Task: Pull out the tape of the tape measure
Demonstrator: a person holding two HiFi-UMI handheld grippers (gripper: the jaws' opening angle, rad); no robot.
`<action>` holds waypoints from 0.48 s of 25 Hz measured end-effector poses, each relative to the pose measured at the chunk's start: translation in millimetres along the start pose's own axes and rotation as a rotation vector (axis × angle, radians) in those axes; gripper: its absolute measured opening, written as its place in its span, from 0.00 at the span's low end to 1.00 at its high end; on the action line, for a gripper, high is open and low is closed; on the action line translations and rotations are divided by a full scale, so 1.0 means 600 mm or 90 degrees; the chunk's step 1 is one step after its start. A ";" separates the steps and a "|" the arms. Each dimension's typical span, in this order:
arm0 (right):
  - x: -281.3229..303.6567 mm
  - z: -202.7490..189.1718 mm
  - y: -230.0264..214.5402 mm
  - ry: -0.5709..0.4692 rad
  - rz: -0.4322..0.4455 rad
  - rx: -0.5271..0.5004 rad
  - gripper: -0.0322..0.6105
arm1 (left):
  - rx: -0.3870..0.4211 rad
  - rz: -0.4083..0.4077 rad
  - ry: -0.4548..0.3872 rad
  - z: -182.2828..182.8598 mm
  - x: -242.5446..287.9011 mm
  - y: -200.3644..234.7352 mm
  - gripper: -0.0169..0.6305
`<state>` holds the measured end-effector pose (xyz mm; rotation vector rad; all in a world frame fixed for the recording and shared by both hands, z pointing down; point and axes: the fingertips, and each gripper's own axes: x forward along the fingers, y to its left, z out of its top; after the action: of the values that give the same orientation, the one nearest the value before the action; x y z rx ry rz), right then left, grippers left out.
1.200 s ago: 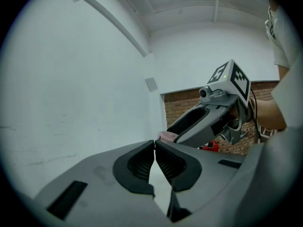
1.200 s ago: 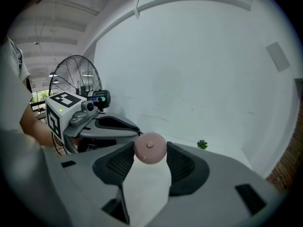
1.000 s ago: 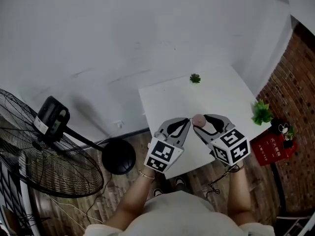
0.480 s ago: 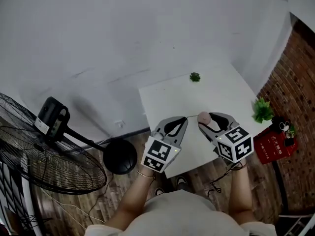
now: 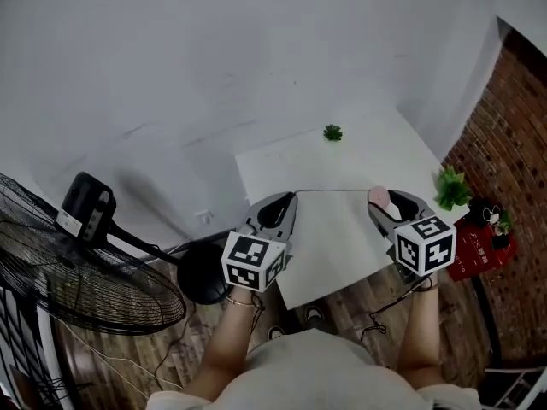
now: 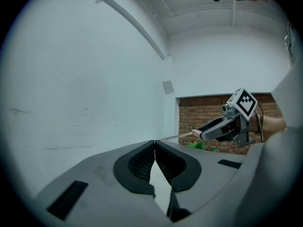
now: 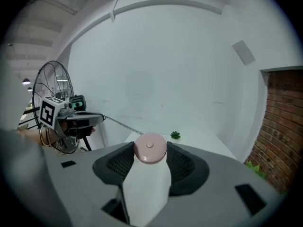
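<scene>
Status: task under way, partly complete. A stretch of tape [image 5: 333, 191] is already out of the case and runs taut and nearly straight between the two tools, above the near part of the white counter [image 5: 342, 156].

Left gripper [image 6: 154, 144]: jaws together, tips pinching the free end of the tape; no gap shows between the pads.

Right gripper [image 5: 382, 203]: jaws clamped on the tape measure [image 7: 150, 148], one pad on each side of the case. The case is held up off the counter at the right of the scene, well apart from the left gripper.

Condition of the item: a small round case, pale pink, with a small centre button on its face. The tape is thin and narrow, pale, with fine markings too small to read.

Remaining, as judged: further separation of the two tools would draw out more. How much tape is left inside cannot be told.
</scene>
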<state>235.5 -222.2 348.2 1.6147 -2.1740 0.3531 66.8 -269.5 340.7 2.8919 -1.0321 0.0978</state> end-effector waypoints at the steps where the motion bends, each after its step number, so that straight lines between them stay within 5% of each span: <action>1: -0.002 -0.001 -0.004 -0.001 0.001 0.006 0.38 | -0.008 -0.004 0.000 -0.001 0.000 0.001 0.05; 12: -0.002 -0.014 -0.003 0.009 0.004 0.007 0.38 | -0.009 0.003 0.014 -0.018 0.002 -0.006 0.05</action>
<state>238.7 -218.3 354.8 1.6075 -2.1698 0.3784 69.7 -266.6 351.2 2.8690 -1.0313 0.1210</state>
